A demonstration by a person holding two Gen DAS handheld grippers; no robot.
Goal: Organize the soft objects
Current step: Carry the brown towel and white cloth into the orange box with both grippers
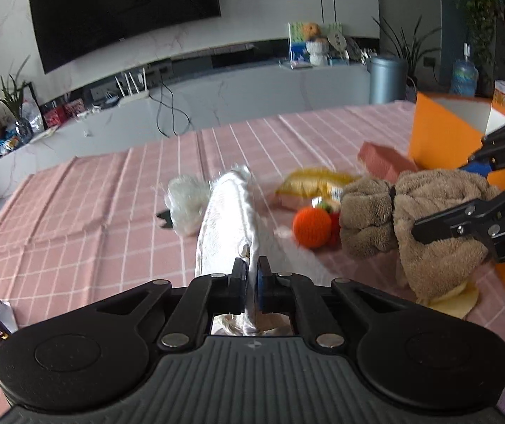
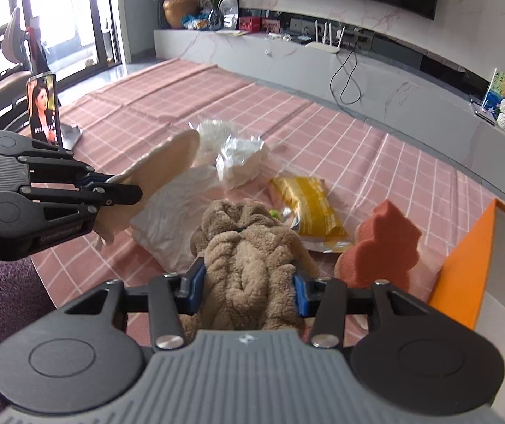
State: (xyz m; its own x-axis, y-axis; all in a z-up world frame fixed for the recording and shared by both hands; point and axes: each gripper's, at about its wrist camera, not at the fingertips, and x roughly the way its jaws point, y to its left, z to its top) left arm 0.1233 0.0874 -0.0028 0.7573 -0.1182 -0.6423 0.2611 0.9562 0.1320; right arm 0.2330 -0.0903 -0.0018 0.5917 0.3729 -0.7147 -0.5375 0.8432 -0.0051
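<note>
On the far left of the right wrist view, a phone is standing propped on the desk with its pink checked cloth. Just right of it, the left gripper is pinching a flat cream fabric piece between narrow jaws, lifting it clear of the cloth (its own camera shows the piece clamped edge-on). Behind it, crinkled clear plastic wrap is lying on the desk. At centre, the right gripper is squeezing a tan fleece bundle between its blue pads, jaws held partly apart by the bulk. Right of the bundle, a yellow packet is lying flat, then a coral foam shape is standing beside the orange box. An orange knitted ball is sitting next to the bundle in the left wrist view.
</note>
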